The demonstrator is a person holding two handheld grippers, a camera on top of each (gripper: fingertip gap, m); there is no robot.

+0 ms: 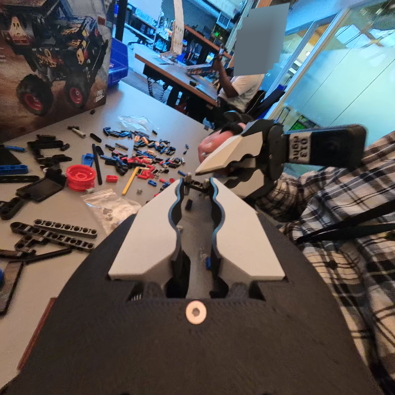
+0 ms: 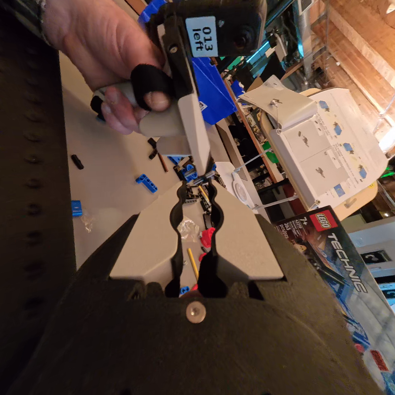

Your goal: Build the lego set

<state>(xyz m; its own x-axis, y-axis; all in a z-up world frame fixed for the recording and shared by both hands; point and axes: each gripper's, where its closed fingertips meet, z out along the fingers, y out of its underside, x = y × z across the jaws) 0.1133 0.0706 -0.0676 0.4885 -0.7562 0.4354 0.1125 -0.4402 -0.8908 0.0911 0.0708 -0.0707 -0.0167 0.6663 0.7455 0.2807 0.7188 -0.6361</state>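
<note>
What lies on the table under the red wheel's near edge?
A clear plastic bag lies just in front of the red wheel; a small grey piece sits at its base. Whether anything lies beneath the wheel is hidden.

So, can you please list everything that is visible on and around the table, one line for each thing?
small assembly: one, black with grey pins, held at left gripper's tips
loose pieces: many, black, blue, red, table centre
red wheel hub: one, left of pile
yellow axle: one, beside hub
black beams: several, near left edge
set box: one, standing behind pieces
instruction booklet: one, white, on a stand
left gripper: one, grey fingers
right gripper: one, grey fingers, tips meet the assembly
</note>
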